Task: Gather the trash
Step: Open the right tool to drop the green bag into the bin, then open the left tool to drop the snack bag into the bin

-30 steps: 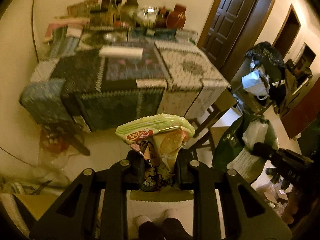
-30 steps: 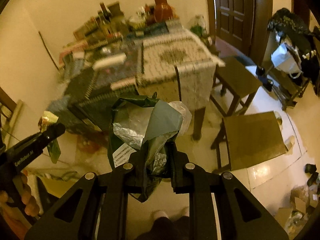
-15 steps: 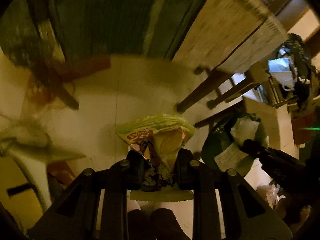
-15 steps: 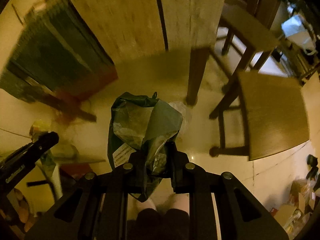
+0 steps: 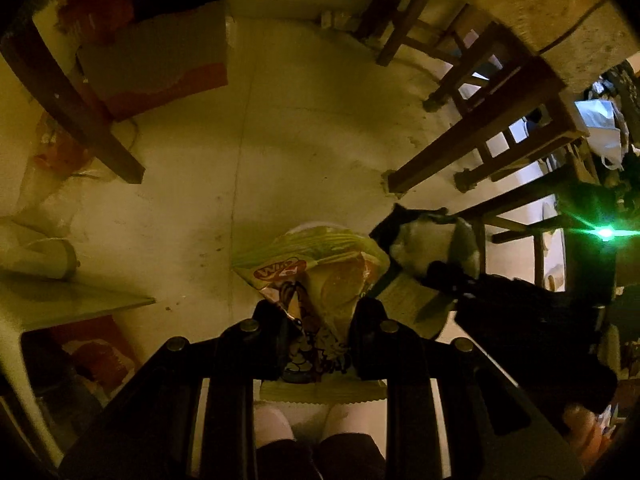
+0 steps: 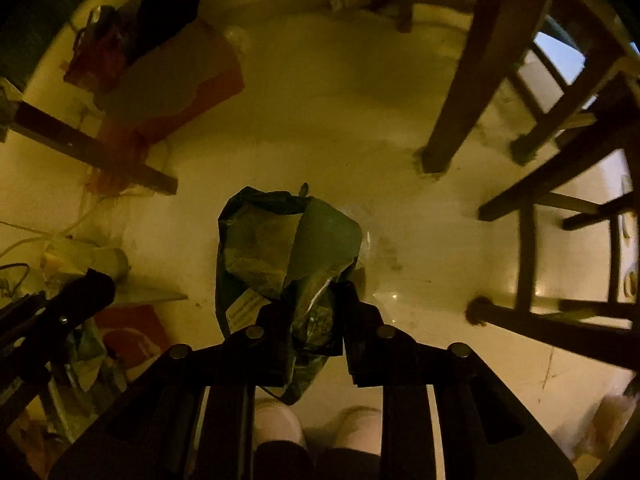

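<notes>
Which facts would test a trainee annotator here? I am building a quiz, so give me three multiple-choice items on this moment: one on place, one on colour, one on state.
1. What lies below both grippers?
A. a tabletop
B. a pale floor between chair legs
C. a sink

2. What colour is the crumpled bag in the right gripper?
A. dark green
B. bright red
C. white

3. How is the snack packet in the left gripper?
A. lying loose on the floor
B. hanging from a chair
C. pinched between the fingers

Key: 1 B, the floor and chair legs fill both views. 2 A, the bag in the right gripper is dark green. 3 C, the snack packet stands clamped in the left gripper.
</notes>
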